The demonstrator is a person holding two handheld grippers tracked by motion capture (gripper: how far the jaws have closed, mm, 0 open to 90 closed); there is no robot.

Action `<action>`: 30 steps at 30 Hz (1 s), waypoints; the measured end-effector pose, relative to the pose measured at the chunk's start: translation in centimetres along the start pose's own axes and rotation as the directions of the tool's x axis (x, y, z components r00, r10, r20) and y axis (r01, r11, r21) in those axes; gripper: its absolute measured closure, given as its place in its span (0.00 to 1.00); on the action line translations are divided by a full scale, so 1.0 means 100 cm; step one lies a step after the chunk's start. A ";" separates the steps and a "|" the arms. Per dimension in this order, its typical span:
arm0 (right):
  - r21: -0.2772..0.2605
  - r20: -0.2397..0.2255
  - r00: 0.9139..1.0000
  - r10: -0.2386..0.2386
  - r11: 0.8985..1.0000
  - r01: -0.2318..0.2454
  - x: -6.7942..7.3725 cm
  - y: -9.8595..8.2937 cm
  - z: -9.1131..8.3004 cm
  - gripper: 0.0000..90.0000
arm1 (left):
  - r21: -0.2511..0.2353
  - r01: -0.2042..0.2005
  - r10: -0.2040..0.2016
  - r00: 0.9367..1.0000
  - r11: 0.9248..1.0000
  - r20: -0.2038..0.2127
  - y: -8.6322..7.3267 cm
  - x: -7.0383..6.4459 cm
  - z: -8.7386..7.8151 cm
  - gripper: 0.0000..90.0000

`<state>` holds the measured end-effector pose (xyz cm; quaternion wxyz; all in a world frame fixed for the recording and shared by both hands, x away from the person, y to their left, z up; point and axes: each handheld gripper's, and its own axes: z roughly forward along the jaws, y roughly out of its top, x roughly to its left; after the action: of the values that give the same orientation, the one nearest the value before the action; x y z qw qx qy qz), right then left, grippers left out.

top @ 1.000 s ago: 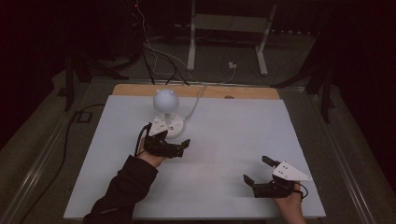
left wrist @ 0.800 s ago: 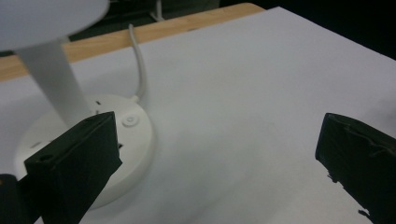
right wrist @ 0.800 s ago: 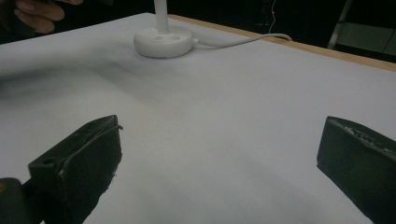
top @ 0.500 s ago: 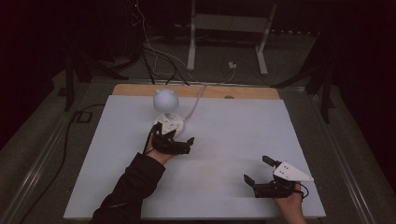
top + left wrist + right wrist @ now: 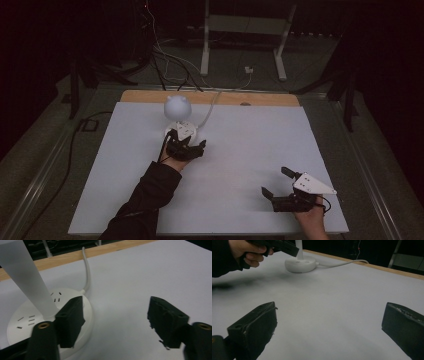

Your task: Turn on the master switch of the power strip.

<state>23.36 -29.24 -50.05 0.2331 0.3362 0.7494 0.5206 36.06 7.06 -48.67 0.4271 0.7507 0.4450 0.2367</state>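
On the white table (image 5: 240,150), seen from high up, a small white lamp (image 5: 178,116) stands at the far left side. Just beside its round base is the left gripper (image 5: 187,146), jaws spread wide. Near the right front edge sits the right gripper (image 5: 278,185), also spread and holding nothing.

From the left gripper view, one jaw is over the lamp base (image 5: 37,317). A white cord (image 5: 87,272) runs far away.

From the right gripper view, both jaws stand apart over bare table, with the lamp far off at the left.

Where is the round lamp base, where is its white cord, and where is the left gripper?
round lamp base (image 5: 27,317), left gripper view, on its flat top by the slots.
white cord (image 5: 87,272), left gripper view, midway along the cord.
left gripper (image 5: 186,148), high view, between its open fingertips.
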 end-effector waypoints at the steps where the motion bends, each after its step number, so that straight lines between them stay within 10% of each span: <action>1: 0.000 0.000 1.000 0.000 1.000 0.000 0.000 0.000 0.000 0.00 | 0.000 0.000 0.000 1.000 1.000 0.000 0.000 0.000 0.000 0.39; 20: 0.001 -0.014 1.000 0.012 1.000 -0.012 -0.001 -0.001 0.000 0.00 | 0.035 -0.031 0.035 0.994 0.999 -0.103 0.002 0.010 0.016 0.95; 30: 0.000 -0.015 1.000 0.017 1.000 -0.017 -0.001 -0.001 0.000 0.00 | 0.022 -0.045 0.047 0.991 0.999 -0.126 0.004 0.014 0.027 1.00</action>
<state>23.41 -29.31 -50.12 0.2232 0.3384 0.7482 0.5253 38.92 6.99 -49.77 0.3851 0.7483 0.4561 0.2893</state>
